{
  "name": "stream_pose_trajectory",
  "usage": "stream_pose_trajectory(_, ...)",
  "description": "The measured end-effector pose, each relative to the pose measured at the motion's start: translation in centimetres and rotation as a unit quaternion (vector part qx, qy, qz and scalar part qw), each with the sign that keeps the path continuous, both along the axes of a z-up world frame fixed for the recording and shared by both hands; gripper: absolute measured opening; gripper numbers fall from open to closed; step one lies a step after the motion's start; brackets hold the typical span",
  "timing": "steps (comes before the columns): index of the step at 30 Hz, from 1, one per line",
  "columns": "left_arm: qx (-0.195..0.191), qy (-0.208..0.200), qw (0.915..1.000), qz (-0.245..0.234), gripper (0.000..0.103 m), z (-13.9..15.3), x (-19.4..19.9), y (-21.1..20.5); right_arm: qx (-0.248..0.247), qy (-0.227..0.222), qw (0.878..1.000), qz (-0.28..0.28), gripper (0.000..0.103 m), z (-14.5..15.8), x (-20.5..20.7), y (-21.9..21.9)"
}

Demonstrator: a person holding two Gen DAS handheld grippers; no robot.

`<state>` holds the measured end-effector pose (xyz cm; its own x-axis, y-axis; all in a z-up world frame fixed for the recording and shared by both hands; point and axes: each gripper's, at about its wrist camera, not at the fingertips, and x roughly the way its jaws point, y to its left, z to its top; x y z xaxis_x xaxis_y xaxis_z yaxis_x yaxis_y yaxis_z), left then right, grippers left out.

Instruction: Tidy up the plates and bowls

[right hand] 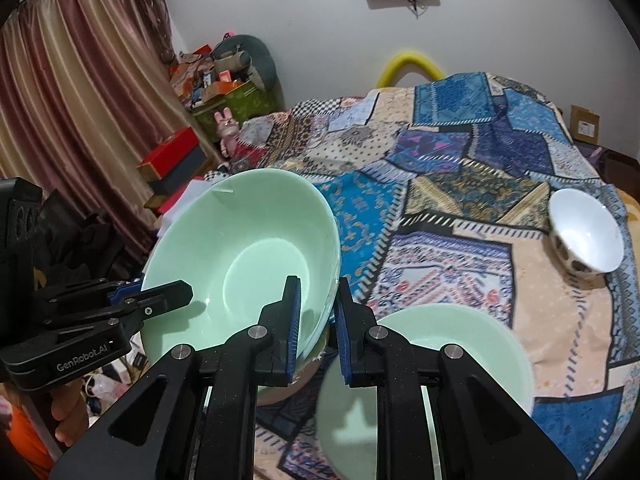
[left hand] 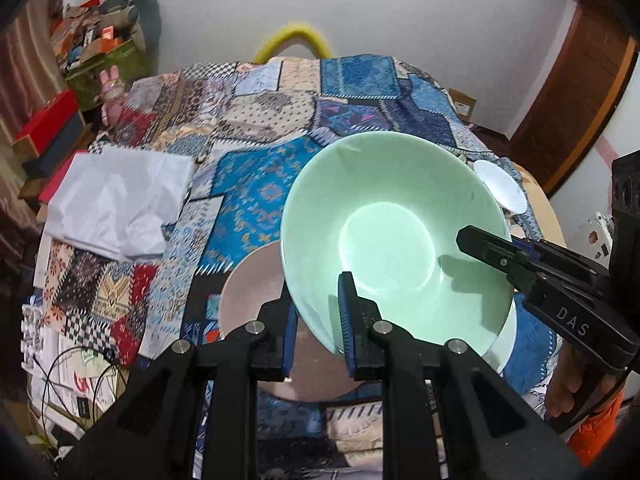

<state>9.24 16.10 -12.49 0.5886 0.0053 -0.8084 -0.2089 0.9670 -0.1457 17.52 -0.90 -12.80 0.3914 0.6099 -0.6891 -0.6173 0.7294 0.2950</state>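
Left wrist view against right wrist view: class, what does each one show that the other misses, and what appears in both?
Only the left wrist view shows the pink plate and the folded white cloth. Only the right wrist view shows the second green bowl lying on the patchwork cloth, and the curtain. Both show the big green bowl gripped at its rim by the left gripper and right gripper, plus the small white bowl.

mint-green bowl [left hand: 396, 220], patchwork blue-patterned cloth [left hand: 248, 192], seemingly pink plate [left hand: 248, 292]
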Motion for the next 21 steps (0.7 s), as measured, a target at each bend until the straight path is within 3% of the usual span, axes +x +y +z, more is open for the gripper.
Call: stream_pose_trajectory(21,-0.039,0.075,0.996,0.028,0.018,-7.8,-0.7,3.6,-0.039,0.083,0.995,0.034,0.015,-6.7,-0.7,3.8)
